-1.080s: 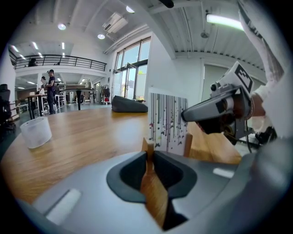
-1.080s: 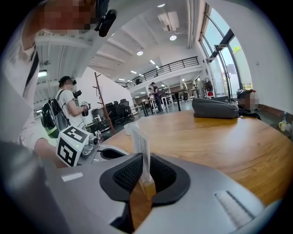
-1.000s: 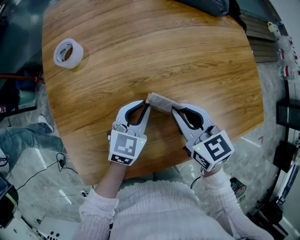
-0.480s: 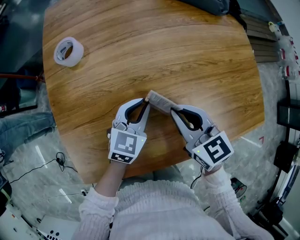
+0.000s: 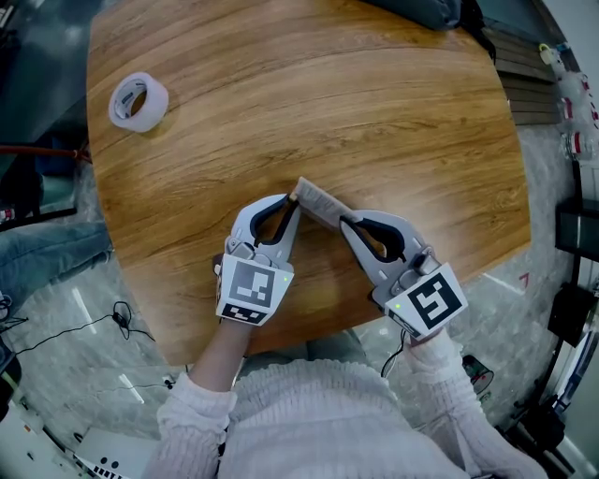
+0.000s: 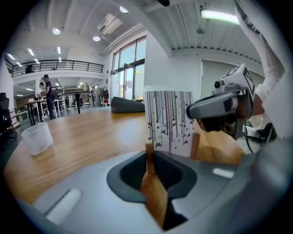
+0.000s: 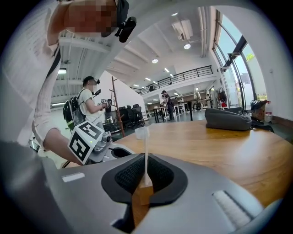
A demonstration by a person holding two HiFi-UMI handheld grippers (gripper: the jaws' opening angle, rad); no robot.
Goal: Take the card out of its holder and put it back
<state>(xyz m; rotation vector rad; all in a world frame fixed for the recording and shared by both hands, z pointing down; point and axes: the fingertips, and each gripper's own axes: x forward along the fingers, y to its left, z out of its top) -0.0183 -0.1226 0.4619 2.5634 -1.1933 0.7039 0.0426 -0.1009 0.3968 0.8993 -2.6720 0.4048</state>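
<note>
We see the card's (image 6: 169,121) print only in the left gripper view.
Left gripper (image 5: 293,201) clamps the wooden holder (image 6: 149,153), right gripper (image 5: 343,223) the card, both angled inward.

My round wooden table (image 5: 393,122) bears a roll of clear tape (image 5: 138,101) far left, a dark grey bag (image 5: 416,11) at the far edge, and, nearer me, the wooden card holder (image 5: 318,200), seemingly resting on it.

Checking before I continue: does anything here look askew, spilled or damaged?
Nothing stands out. The card stands upright in its wooden holder; the left gripper clamps the holder's edge, the right gripper the card. The tape roll sits apart on the table, intact.
</note>
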